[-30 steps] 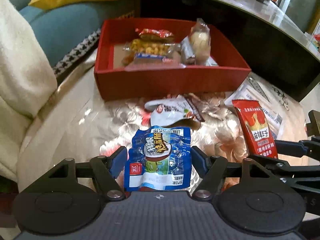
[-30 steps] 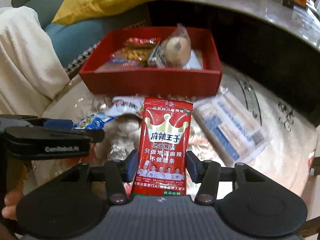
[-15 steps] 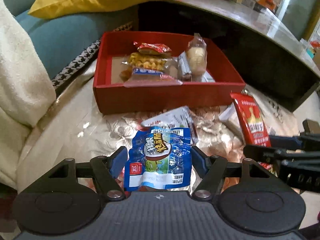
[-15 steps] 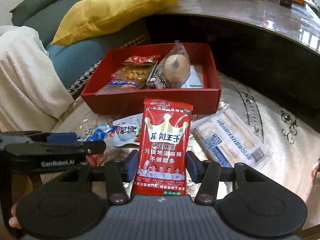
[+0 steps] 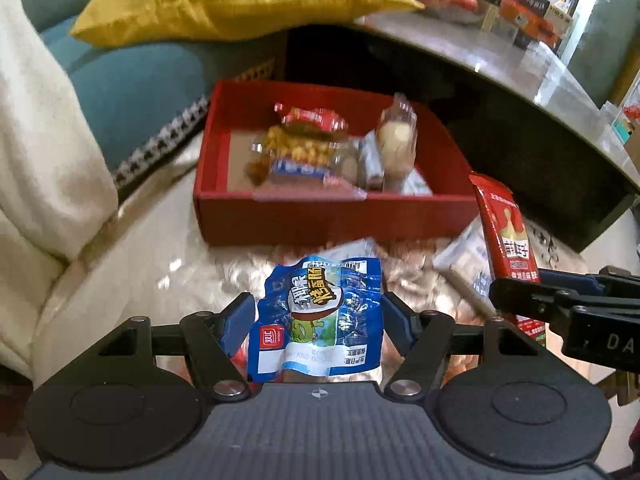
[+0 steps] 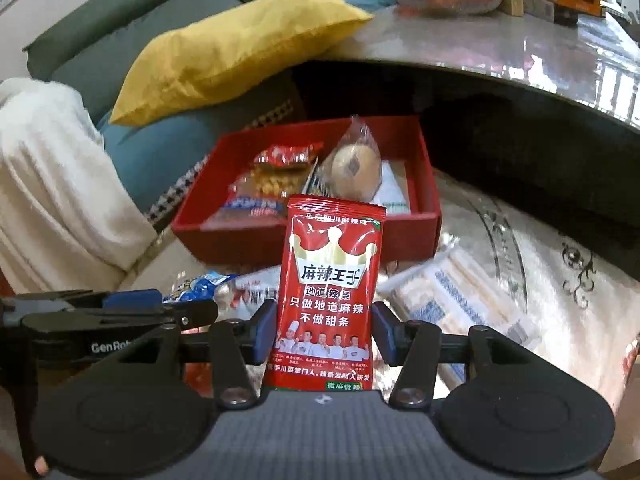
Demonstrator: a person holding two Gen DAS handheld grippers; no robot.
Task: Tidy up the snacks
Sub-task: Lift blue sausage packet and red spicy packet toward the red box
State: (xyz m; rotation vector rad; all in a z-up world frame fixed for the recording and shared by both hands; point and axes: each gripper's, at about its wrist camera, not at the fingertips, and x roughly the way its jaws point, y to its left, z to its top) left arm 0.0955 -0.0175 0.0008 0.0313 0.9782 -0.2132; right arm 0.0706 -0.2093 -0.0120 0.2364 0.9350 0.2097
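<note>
My left gripper (image 5: 318,320) is shut on a blue snack packet (image 5: 320,288), held upright above the patterned rug. My right gripper (image 6: 324,332) is shut on a tall red snack packet (image 6: 332,272), also upright. Ahead of both stands an open red box (image 5: 320,216) with several snacks inside: a red packet, a clear bag of yellow pieces and a wrapped bun. The left wrist view shows the red packet (image 5: 506,232) and the right gripper (image 5: 520,292) at the right. In the right wrist view, the red box (image 6: 240,240) lies behind the packet and the left gripper (image 6: 192,312) sits at the left.
A flat white packet (image 6: 452,296) and a smaller white-and-red packet (image 6: 256,292) lie on the rug before the box. A teal sofa with a yellow pillow (image 6: 232,48) and a white blanket (image 6: 52,184) lies left. A low table (image 6: 500,52) with apples overhangs behind the box.
Both views have tilted upward, so the box sits lower and farther off, and more of the pillow and table shows. Both grippers still hold their packets.
</note>
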